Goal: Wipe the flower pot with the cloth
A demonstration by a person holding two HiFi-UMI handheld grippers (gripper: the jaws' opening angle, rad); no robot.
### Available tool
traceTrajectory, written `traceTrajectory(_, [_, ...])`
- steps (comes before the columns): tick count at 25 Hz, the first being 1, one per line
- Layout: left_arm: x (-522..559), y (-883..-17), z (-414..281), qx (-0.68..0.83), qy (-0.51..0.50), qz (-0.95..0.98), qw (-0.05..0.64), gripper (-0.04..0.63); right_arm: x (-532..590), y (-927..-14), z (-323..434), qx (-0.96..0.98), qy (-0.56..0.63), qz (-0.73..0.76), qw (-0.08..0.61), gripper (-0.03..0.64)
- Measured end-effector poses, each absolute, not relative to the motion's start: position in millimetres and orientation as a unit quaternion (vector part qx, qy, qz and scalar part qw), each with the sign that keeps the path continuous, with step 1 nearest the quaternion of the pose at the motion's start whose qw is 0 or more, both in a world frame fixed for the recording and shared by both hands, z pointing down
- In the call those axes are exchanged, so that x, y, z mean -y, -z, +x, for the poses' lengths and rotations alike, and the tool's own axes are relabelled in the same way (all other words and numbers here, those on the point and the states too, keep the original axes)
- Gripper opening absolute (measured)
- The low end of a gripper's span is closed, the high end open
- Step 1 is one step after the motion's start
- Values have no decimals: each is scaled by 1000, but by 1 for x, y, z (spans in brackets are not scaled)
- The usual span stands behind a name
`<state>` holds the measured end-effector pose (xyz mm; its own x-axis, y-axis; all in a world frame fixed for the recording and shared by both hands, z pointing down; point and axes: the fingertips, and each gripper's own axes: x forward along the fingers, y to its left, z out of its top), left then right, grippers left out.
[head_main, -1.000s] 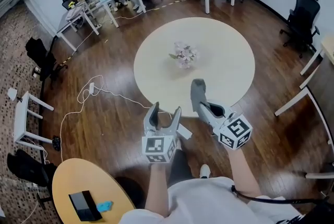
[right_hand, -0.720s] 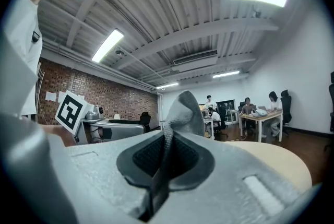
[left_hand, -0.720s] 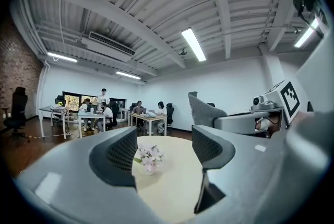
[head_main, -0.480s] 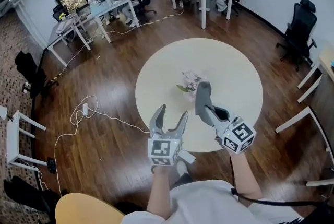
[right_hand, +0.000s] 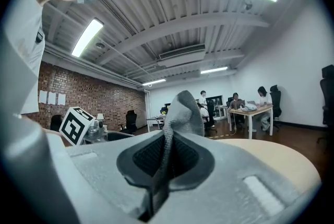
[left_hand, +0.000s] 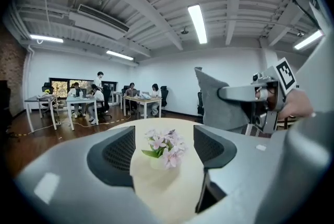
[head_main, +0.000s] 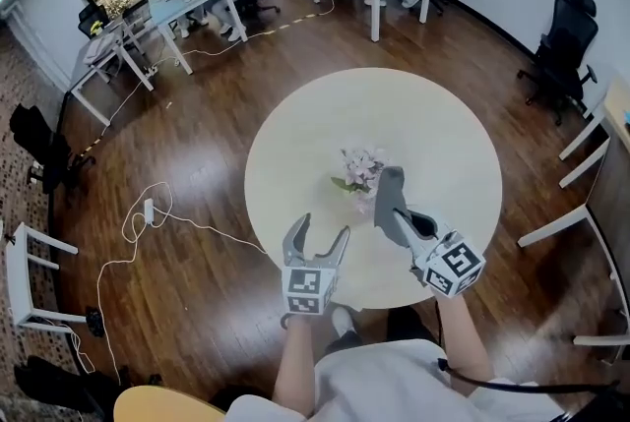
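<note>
Right gripper (head_main: pixel 397 216) clamps the cloth (head_main: pixel 391 186); your left gripper (head_main: pixel 320 231) hangs empty, jaws part-open, just widening. Pot (left_hand: pixel 156 162) untouched, 0 wiping done.

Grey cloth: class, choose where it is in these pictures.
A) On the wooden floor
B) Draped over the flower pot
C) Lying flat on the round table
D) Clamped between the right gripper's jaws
D: in the right gripper view the grey cloth is pinched between the closed jaws of the right gripper and sticks up beyond them. In the head view it is held above the round table, beside the flower pot.
</note>
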<state>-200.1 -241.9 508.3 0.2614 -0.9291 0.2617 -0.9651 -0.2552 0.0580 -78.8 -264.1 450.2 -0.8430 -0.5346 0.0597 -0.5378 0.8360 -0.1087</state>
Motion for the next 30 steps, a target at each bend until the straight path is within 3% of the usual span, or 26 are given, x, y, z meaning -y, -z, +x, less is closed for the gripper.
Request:
traceTrajectory(6, [281, -632, -189, 580, -195, 771, 174, 365, 316, -497, -32, 941, -114, 317, 41, -9])
traceTrajectory(11, [316, -719, -178, 539, -249, 774, 221, 452, 344, -533, -13, 934, -140, 322, 66, -9])
traceTrajectory(15, [349, -763, -177, 520, -302, 768, 222, 474, 360, -552, 3, 927, -158, 328, 87, -9])
traceTrajectory(26, [414, -777, -169, 494, -267, 801, 210, 477, 383, -586, 16, 919, -181, 331, 113, -9])
traceTrajectory(30, [425, -773, -162, 494, -245, 806, 213, 423, 383, -590, 12, 921, -185, 324, 117, -9])
